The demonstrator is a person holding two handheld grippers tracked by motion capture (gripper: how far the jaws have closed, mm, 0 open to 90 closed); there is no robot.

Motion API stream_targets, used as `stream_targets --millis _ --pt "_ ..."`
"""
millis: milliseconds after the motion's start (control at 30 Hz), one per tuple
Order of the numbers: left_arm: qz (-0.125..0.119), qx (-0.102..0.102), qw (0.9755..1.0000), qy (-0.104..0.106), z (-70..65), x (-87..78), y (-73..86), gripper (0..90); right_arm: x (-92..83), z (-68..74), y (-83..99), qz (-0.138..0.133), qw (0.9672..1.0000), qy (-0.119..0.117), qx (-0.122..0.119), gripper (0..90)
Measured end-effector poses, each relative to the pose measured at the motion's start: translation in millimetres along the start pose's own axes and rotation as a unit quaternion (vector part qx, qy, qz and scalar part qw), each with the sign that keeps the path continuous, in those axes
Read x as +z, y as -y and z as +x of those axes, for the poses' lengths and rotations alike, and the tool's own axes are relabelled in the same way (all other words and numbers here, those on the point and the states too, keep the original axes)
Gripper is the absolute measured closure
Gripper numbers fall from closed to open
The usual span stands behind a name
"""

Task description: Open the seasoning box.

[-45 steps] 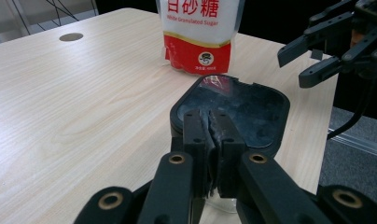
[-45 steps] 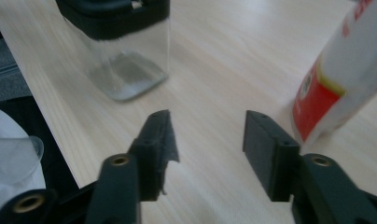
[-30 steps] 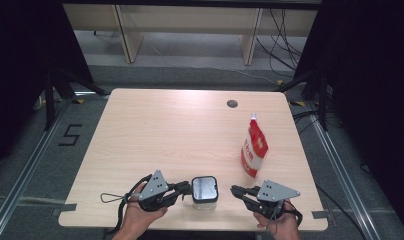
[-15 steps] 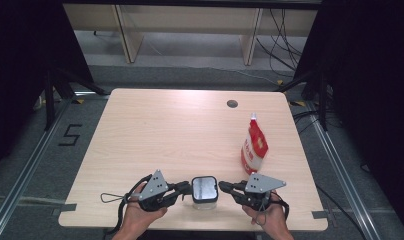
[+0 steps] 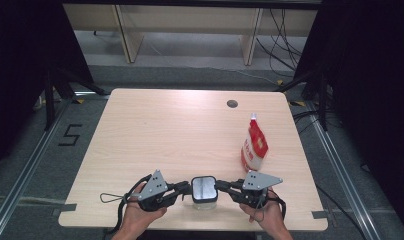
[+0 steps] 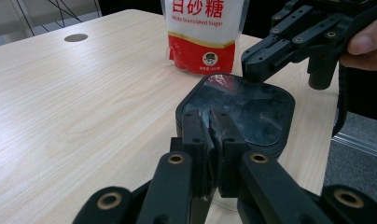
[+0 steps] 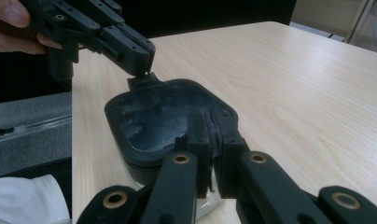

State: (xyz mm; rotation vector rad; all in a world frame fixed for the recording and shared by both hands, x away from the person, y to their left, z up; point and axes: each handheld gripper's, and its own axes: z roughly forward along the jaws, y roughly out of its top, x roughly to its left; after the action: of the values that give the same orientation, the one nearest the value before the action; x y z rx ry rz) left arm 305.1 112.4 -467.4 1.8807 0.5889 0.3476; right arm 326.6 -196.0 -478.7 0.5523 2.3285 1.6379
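Near front edge of counter [image 5: 155,130]: a small container with a black lid [image 5: 204,187] stands between the two claws.
Container body: clear below the lid, seen in the right gripper view [image 7: 205,205].
Left claw [image 5: 184,187]: jaws closed on the lid's tab at its left side; in the left gripper view [image 6: 210,128] the jaw tips meet at the lid's near edge.
Right claw [image 5: 223,186]: jaws pinched narrow on the lid's right edge, as seen in the right gripper view [image 7: 210,122].
Hands: left hand [image 5: 137,215] and right hand [image 5: 262,215] each hold a claw from below.
Sugar bag [image 5: 254,145]: red and white, upright, well apart toward the counter's right side.
Counter hole [image 5: 232,104]: near the far edge.
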Motion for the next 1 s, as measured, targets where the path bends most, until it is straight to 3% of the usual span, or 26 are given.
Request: stream_targets --millis 33,133,267,433,567,700,900,967,1000 --pt "-0.001 -0.001 1.0 0.0 -0.2 0.1 0.1 84.7 -0.6 -0.1 0.5 0.001 1.0 -0.004 0.007 87.5" --pt "-0.002 -0.001 1.0 -0.002 -0.4 0.0 0.4 84.7 -0.4 -3.0 0.3 -0.002 0.9999 -0.006 -0.011 87.5" --pt "0.0 0.002 1.0 0.001 0.4 -0.2 0.2 84.7 -0.5 -1.9 1.7 -0.004 1.0 -0.005 0.003 87.6" --pt "0.0 0.004 1.0 0.0 0.3 -0.3 0.3 84.8 -0.8 -3.6 2.1 -0.006 0.9999 -0.001 -0.008 87.6" --pt "-0.002 0.004 1.0 0.0 0.1 -0.1 0.7 84.9 -0.4 -1.7 3.0 -0.008 0.9998 -0.013 0.013 87.6" --pt "-0.001 0.005 1.0 0.0 0.1 -0.2 0.8 85.0 0.2 -1.6 3.7 -0.015 0.9998 -0.006 0.015 87.6" --pt "-0.002 0.007 1.0 0.0 0.1 -0.6 1.1 85.4 -0.9 -2.2 3.6 -0.008 0.9998 -0.013 0.014 87.6" --pt "-0.002 -0.001 1.0 0.0 -0.8 -0.5 1.5 85.6 -0.9 -2.1 3.7 -0.008 0.9998 -0.013 0.016 87.6" --pt "-0.003 0.0 1.0 0.0 -0.8 -0.5 1.6 85.5 0.7 -1.2 4.3 -0.018 0.9996 -0.008 0.019 87.6"
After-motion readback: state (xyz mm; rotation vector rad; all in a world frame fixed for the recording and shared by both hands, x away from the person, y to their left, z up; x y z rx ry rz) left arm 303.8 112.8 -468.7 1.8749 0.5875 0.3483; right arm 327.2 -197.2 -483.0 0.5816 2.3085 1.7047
